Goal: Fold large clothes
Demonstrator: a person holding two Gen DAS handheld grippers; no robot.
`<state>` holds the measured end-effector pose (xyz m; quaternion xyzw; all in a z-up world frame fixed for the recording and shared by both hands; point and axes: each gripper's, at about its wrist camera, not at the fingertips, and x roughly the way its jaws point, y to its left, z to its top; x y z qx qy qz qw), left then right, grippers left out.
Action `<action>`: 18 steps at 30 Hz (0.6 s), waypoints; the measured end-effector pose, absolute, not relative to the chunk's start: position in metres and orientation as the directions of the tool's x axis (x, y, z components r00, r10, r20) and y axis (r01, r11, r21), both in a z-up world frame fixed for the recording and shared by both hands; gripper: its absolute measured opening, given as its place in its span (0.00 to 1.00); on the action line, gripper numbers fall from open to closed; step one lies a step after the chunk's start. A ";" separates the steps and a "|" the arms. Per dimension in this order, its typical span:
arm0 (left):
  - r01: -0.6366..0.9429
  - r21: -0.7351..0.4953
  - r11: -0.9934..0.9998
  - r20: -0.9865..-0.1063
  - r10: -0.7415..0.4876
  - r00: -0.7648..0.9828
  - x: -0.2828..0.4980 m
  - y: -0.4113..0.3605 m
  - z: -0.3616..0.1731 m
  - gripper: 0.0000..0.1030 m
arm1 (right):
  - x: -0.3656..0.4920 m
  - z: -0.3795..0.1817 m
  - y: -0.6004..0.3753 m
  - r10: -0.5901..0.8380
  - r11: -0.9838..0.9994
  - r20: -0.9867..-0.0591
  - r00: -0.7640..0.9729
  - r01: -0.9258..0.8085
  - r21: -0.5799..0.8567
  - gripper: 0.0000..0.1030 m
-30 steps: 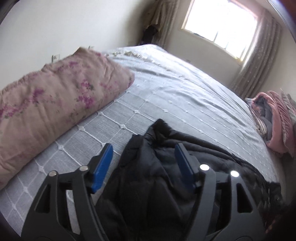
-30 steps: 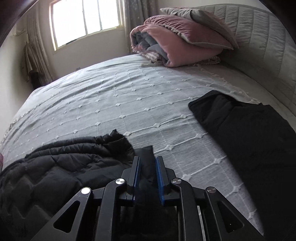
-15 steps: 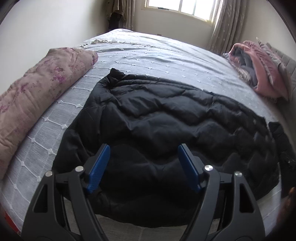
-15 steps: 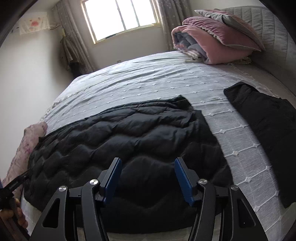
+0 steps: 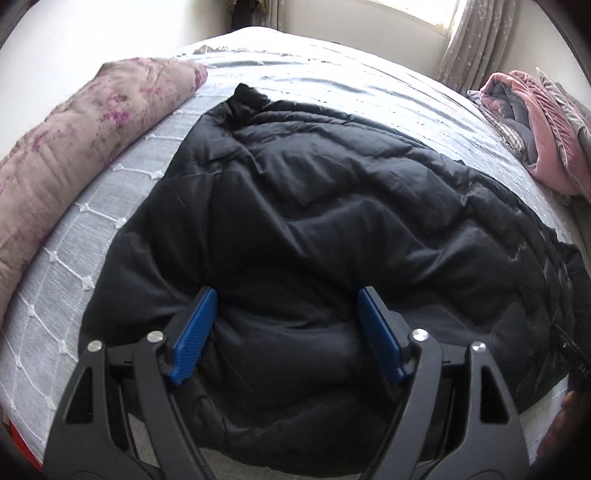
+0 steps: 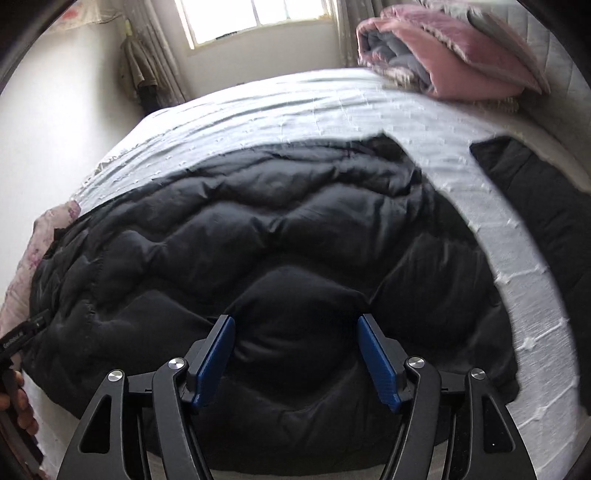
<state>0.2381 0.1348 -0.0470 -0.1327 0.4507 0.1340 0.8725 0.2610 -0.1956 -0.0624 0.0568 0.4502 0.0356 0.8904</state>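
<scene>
A large black quilted jacket [image 5: 332, 206] lies spread flat across the near side of the grey bed [image 5: 332, 85]. It also shows in the right wrist view [image 6: 258, 240]. My left gripper [image 5: 286, 295] is open and empty, its blue pads just above the jacket's near left part. My right gripper [image 6: 295, 325] is open and empty, over the jacket's near right part. I cannot tell whether the pads touch the fabric.
A pink floral rolled quilt [image 5: 74, 129] lies along the bed's left edge. A folded pink and grey blanket pile [image 6: 443, 59] sits at the headboard end. Another black garment [image 6: 546, 199] lies flat on the bed's right side. A window [image 6: 255, 18] is beyond the bed.
The right gripper let go of the black fabric and opened. Both grippers pulled back toward the near edge, then moved closer over the jacket, which now lies spread out.
</scene>
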 end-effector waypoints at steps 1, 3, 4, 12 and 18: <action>-0.357 -0.114 0.927 -0.822 0.114 0.558 0.238 0.136 -0.048 0.76 | 0.262 -0.062 -0.196 0.109 0.992 -0.798 0.593 -0.012 0.127 0.68; -0.363 -0.117 0.924 -0.821 0.116 0.558 0.237 0.139 -0.048 0.76 | 0.262 -0.063 -0.196 0.103 0.993 -0.799 0.593 -0.014 0.118 0.68; -0.365 -0.119 0.923 -0.821 0.116 0.559 0.236 0.141 -0.049 0.76 | 0.262 -0.065 -0.198 0.103 0.993 -0.802 0.588 -0.014 0.116 0.68; -0.441 -0.076 0.894 -0.780 0.223 0.585 0.218 0.163 -0.031 0.76 | 0.256 -0.050 -0.221 0.102 0.985 -0.777 0.621 0.049 0.168 0.68; -0.460 -0.126 0.879 -0.834 0.157 0.528 0.232 0.182 -0.057 0.76 | 0.274 -0.076 -0.237 0.108 0.979 -0.824 0.557 0.085 0.186 0.70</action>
